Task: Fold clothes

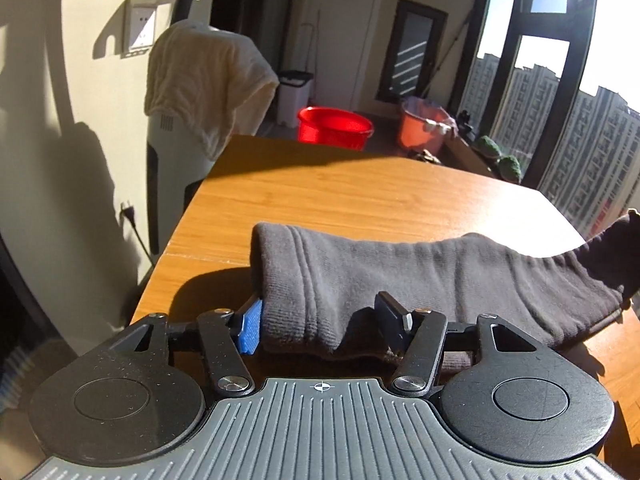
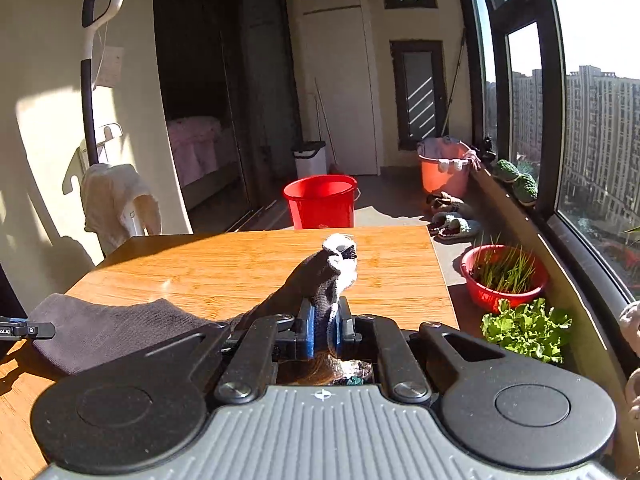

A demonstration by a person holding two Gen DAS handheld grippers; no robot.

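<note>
A dark grey sock (image 1: 400, 272) lies stretched across the wooden table (image 1: 360, 192). My left gripper (image 1: 320, 326) is open, its blue pad (image 1: 250, 330) and black finger on either side of the ribbed cuff. The sock's far end rises off the table at the right edge of the left wrist view. In the right wrist view my right gripper (image 2: 325, 332) is shut on the sock (image 2: 120, 328) near its white-patched toe, which sticks up above the fingers. The left gripper's tip (image 2: 28, 330) shows at the far left there.
Beyond the table's far edge stand a red bucket (image 2: 320, 202), an orange bucket (image 2: 444, 168) and a white bin (image 2: 310, 158). A cream towel (image 1: 208, 80) hangs over a vacuum at the left. A red basin of plants (image 2: 502, 274) and lettuce (image 2: 524, 330) sit by the window.
</note>
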